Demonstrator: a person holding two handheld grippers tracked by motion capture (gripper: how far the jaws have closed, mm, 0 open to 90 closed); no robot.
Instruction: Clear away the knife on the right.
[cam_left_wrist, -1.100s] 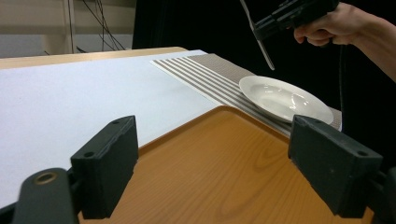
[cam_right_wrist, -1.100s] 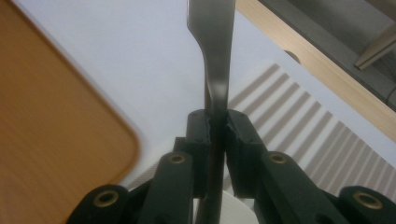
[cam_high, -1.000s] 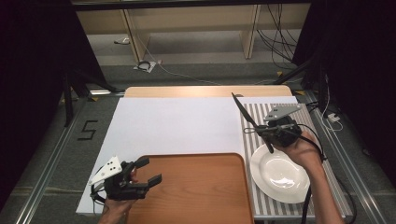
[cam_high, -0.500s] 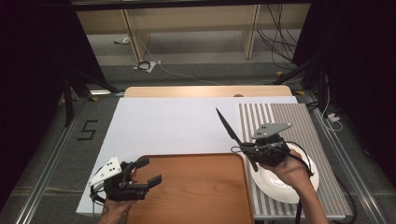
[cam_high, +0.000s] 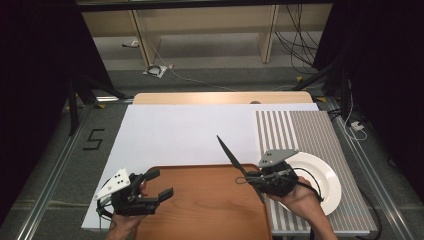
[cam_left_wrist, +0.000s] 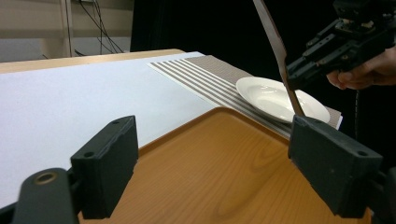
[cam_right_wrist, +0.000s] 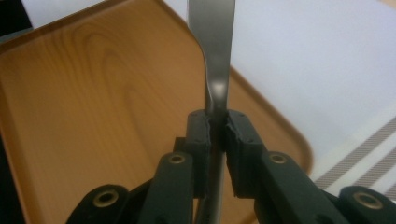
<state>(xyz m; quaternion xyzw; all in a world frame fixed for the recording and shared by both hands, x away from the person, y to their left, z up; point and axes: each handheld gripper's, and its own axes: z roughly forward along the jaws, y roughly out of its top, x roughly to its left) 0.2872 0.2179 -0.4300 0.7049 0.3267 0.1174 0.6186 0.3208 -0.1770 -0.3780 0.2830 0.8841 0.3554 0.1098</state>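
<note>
The right gripper (cam_high: 256, 176) has its fingers clamped on a table knife (cam_high: 231, 156), gripping it along the handle, as the right gripper view shows with the metal pinched between the two pads. In the high view the knife sits at lower centre of the frame, held in the air over the right edge of the wooden tray (cam_high: 200, 210), just left of the white plate (cam_high: 325, 175) that rests on the striped mat (cam_high: 310, 130). Its long axis runs diagonally, the blade tip pointing toward the upper left of the frame and tilted upward, the handle end low near the gripper. Judging from this, the pick-up is done and the carry is under way; what seems left is lowering the knife onto the tray and releasing it. The left gripper (cam_high: 157, 185) waits at lower left over the tray's left edge, fingers apart and holding nothing. The desk (cam_high: 175, 130) is covered in white.
</note>
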